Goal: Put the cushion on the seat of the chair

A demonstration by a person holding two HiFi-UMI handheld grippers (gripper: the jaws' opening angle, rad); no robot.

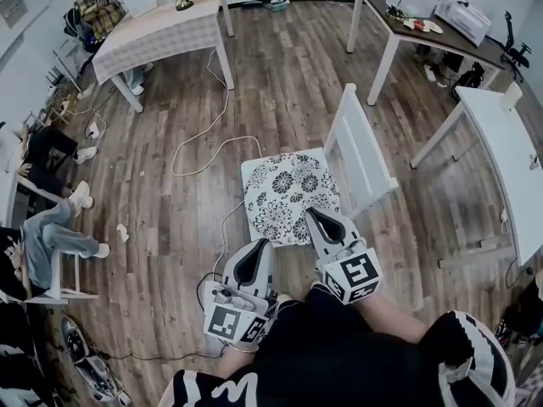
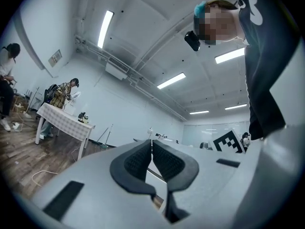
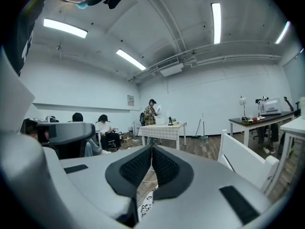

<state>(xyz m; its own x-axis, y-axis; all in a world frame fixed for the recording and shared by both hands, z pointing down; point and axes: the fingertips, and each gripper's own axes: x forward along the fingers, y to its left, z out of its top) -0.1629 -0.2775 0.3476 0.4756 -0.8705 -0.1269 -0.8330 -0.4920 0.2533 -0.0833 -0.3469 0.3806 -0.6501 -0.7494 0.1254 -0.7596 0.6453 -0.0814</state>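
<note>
The black-and-white floral cushion [image 1: 288,195] lies flat on the seat of the white chair [image 1: 361,155], whose slatted back stands at the cushion's right. My left gripper [image 1: 252,265] hovers just below the cushion's near edge, jaws shut with nothing between them. My right gripper [image 1: 327,223] is over the cushion's near right corner, also shut and empty. In the right gripper view the pads meet at the right gripper [image 3: 151,149], a strip of cushion [image 3: 145,204] shows beneath, and the chair back [image 3: 243,159] stands to the right. In the left gripper view, the left gripper [image 2: 151,144] points out across the room.
A table with a checked cloth [image 1: 157,32] stands far left, a dark-topped desk [image 1: 424,28] far right, and a white table [image 1: 509,159] along the right. A white cable [image 1: 204,147] trails over the wood floor. People sit at the left [image 1: 51,227].
</note>
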